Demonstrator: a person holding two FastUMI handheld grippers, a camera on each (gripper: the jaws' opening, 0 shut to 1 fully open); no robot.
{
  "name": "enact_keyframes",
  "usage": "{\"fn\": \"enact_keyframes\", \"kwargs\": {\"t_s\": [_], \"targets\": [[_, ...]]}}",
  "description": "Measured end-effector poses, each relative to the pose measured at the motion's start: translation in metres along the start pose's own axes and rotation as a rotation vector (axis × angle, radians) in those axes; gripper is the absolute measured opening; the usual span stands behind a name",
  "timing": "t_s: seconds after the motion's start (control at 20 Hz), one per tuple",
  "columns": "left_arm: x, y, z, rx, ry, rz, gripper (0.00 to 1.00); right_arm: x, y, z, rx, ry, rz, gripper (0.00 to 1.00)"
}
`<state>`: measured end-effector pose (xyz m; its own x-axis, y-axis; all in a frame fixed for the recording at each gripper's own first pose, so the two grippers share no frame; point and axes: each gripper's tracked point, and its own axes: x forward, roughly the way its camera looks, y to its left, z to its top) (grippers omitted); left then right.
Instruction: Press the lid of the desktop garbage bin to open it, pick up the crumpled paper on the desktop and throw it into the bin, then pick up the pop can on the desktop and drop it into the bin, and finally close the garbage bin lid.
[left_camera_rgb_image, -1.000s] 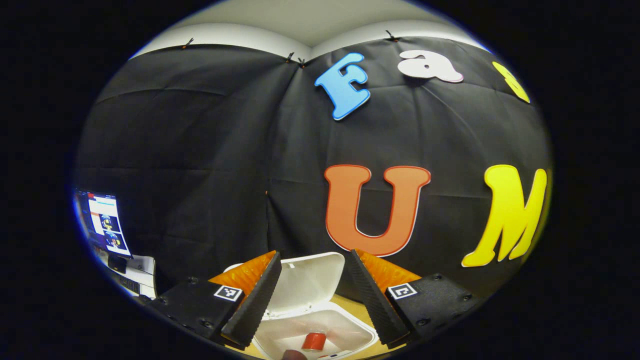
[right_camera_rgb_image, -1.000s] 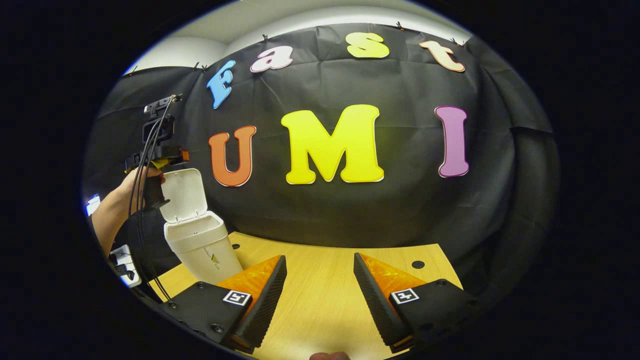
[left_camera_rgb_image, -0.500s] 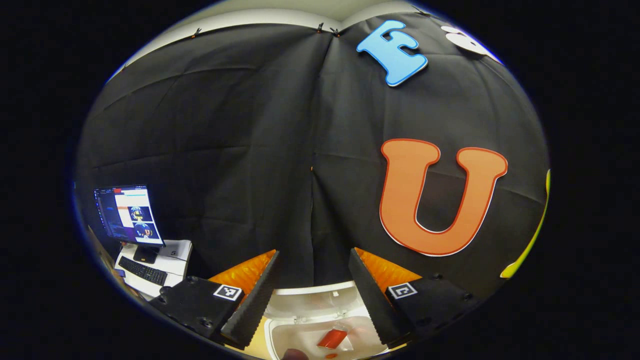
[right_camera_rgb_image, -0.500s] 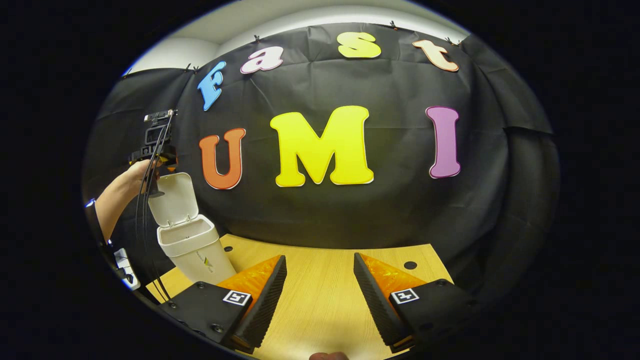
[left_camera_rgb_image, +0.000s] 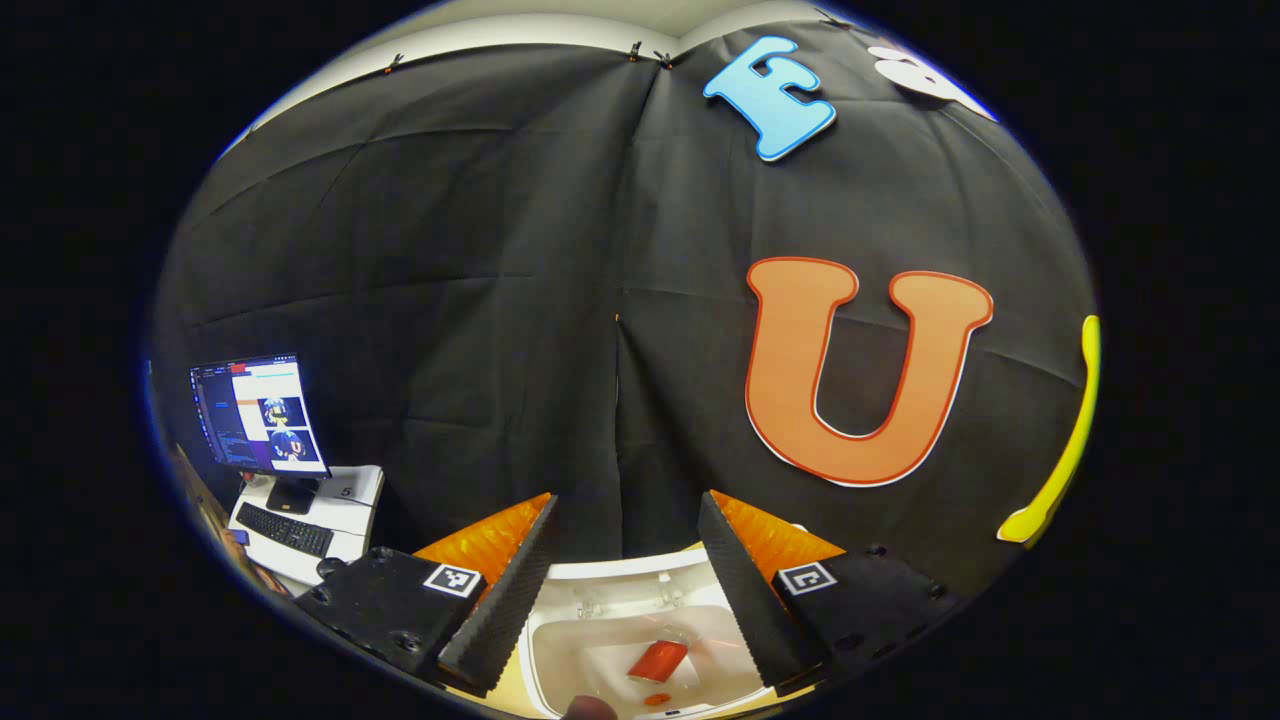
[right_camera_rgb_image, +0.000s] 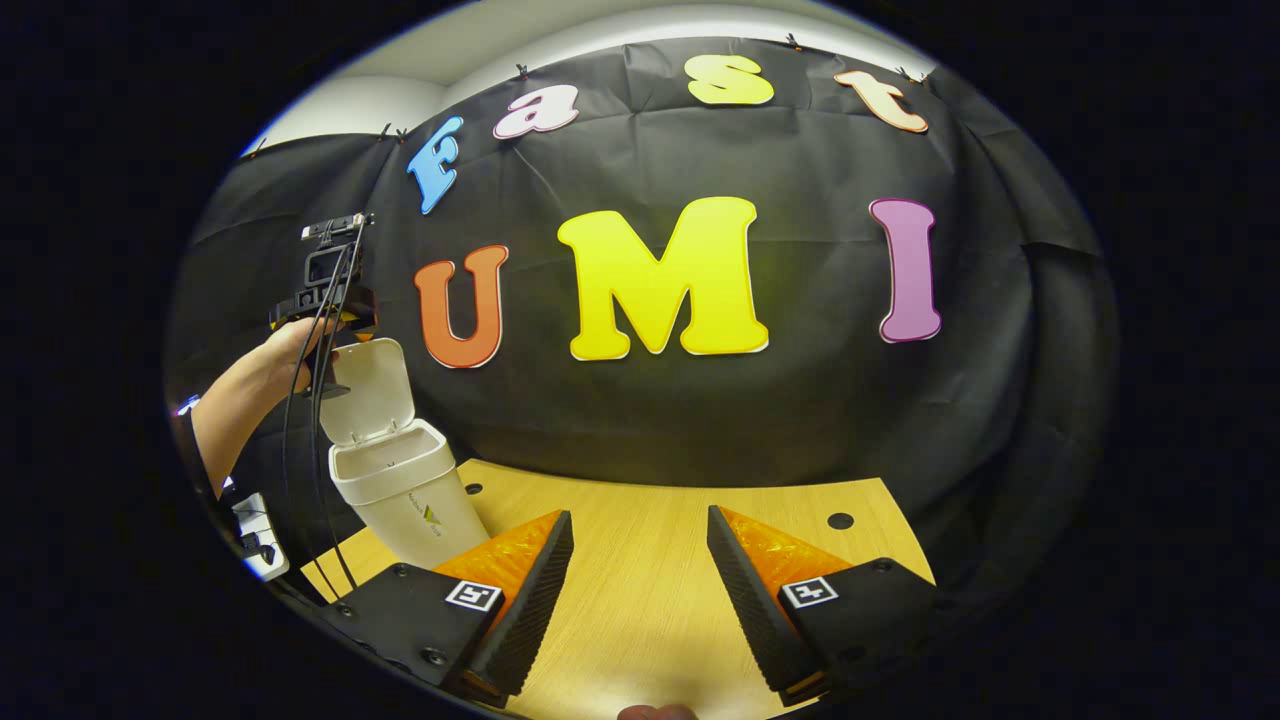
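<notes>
**Bin open, can inside, both grippers empty**

The left gripper (left_camera_rgb_image: 622, 590) hung above the open garbage bin (left_camera_rgb_image: 600, 650), its fingers (left_camera_rgb_image: 500, 600) spread wide and holding nothing. Below them, a red pop can (left_camera_rgb_image: 657, 660) lay on the bin's white floor, and the raised lid (left_camera_rgb_image: 620, 585) stood at the far side of the opening.

In the right gripper view, the bin (right_camera_rgb_image: 405, 490) stood near the desk's (right_camera_rgb_image: 650, 580) far left corner, its lid (right_camera_rgb_image: 372, 390) tipped up and back. A hand (right_camera_rgb_image: 290, 350) held the left gripper (right_camera_rgb_image: 330, 290) just above and behind that lid. The right gripper (right_camera_rgb_image: 638, 590) sat over the bare middle of the desk, its fingers (right_camera_rgb_image: 520, 600) wide apart and empty. I could not make out the crumpled paper.

A monitor (left_camera_rgb_image: 260, 415) and keyboard (left_camera_rgb_image: 285, 530) sat beyond the desk's left edge.
</notes>
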<state>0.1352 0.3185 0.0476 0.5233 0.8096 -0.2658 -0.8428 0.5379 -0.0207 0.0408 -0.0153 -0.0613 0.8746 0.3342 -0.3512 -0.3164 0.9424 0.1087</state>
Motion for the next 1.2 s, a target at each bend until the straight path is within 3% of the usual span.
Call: {"fn": "enact_keyframes", "kwargs": {"t_s": [0.25,0.5,0.8,1.2], "targets": [[-0.047,-0.011,-0.052,0.003,0.047,-0.049,0.90,-0.015,-0.004,-0.002,-0.034,-0.003,0.048,0.86],[-0.072,-0.020,-0.120,-0.005,0.132,-0.078,0.90,-0.032,-0.029,-0.016,-0.040,0.030,0.029,0.86],[-0.077,-0.027,-0.171,-0.002,0.169,-0.089,0.90,-0.037,-0.041,-0.028,-0.040,0.071,0.005,0.86],[-0.072,-0.027,-0.190,0.065,0.113,-0.089,0.90,-0.033,-0.025,-0.036,-0.044,0.091,0.019,0.86]]}}
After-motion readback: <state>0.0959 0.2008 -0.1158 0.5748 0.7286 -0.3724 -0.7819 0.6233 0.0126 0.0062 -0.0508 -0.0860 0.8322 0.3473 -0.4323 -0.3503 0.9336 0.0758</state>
